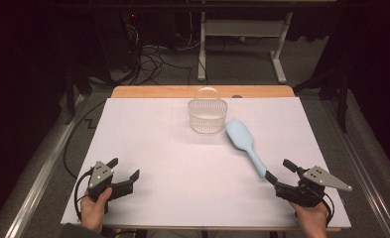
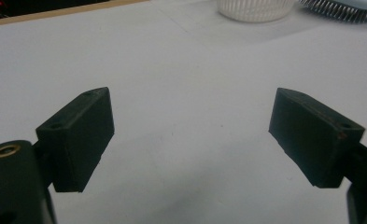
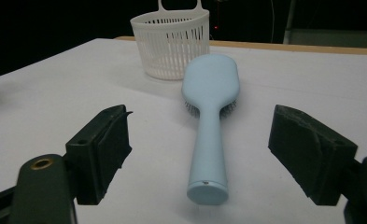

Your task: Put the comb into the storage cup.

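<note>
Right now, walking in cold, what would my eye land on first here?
Probably the pale blue hairbrush, lying bristles down on the white table, its handle pointing between the open jaws of the right gripper. Just beyond its head stands a white slatted basket near the table's far edge. The left gripper waits open at the near left corner.

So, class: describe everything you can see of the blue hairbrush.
The hairbrush is pale blue, smooth and plastic-looking, with a broad oval head and a straight round-ended handle. It lies bristles down on the white table, head close beside the white basket, handle end pointing between the right gripper's open fingers, which are not touching it.
</note>
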Demonstrator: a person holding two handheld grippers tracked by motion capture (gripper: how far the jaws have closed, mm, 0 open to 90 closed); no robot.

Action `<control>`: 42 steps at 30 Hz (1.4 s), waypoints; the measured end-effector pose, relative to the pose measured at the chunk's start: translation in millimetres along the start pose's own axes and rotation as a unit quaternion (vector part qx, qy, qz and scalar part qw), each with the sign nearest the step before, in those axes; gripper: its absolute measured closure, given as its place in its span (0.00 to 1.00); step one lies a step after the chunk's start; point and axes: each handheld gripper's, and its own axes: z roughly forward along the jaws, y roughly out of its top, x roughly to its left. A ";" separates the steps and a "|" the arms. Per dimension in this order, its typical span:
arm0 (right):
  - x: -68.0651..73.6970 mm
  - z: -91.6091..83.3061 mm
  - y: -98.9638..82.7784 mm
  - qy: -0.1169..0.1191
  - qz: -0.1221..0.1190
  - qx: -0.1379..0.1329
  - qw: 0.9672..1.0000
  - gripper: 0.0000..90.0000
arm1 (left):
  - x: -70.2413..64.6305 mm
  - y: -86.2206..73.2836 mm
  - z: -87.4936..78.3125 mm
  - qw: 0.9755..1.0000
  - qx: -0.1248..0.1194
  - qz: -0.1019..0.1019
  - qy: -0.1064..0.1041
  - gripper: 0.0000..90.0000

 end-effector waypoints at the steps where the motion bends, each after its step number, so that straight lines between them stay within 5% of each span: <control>1: 0.4 0.7 0.4 0.000 0.001 -0.001 1.000 0.23 | 0.1 0.0 0.1 1.000 0.000 0.000 0.000 0.17; 42: 14.5 56.1 27.6 0.016 -0.010 0.007 1.000 0.24 | -0.6 0.3 -0.4 1.000 -0.002 0.000 -0.008 0.17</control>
